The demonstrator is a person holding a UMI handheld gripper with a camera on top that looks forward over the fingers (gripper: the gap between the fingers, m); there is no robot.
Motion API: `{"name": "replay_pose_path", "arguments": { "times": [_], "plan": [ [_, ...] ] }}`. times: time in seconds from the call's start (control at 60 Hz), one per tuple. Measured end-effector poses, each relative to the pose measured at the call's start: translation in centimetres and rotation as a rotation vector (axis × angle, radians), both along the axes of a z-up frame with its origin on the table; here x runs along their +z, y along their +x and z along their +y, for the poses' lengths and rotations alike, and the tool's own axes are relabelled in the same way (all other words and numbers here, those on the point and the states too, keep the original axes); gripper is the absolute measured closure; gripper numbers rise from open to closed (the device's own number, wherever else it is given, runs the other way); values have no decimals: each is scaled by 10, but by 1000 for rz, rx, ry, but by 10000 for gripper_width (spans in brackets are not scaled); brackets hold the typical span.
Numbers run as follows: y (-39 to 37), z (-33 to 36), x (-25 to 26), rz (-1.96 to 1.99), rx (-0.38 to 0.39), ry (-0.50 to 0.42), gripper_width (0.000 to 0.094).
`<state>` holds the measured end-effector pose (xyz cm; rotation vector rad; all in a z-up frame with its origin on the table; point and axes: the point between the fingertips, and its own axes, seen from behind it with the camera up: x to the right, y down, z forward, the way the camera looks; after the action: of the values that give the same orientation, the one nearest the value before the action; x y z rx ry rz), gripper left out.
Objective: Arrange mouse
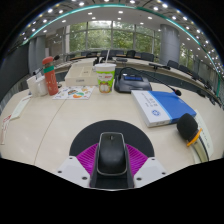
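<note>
A black computer mouse [111, 153] sits between my two fingers, its nose pointing forward. The magenta pads [87, 157] press on both of its sides with no gap showing. My gripper [111, 150] is shut on it and holds it over the near edge of the white table [60, 125]. The rear of the mouse is hidden by the gripper body.
A blue book [160, 105] lies ahead to the right, with a black device [187, 127] on a cable beside it. Further back stand a green-and-white cup [105, 77], a red bottle [50, 75], papers [75, 92] and a dark case [130, 82].
</note>
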<state>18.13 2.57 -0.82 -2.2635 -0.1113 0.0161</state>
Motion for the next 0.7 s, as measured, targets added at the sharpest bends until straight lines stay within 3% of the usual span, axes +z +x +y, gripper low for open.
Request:
{"name": "replay_pose_path", "arguments": {
  "times": [0.083, 0.117, 0.15, 0.167, 0.2, 0.267, 0.4, 0.7],
  "plan": [
    [2, -5, -2, -10, 7, -18, 419],
    [3, -8, -1, -16, 2, -27, 285],
    [2, -11, 0, -17, 5, -37, 84],
    [3, -13, 2, -18, 4, -37, 69],
    [1, -16, 8, -14, 8, -35, 102],
    [-1, -28, 25, -24, 1, -21, 68],
    [-6, -59, 72, -41, -23, 28, 83],
    [-26, -183, 169, -89, -90, 140, 80]
  ]
}}
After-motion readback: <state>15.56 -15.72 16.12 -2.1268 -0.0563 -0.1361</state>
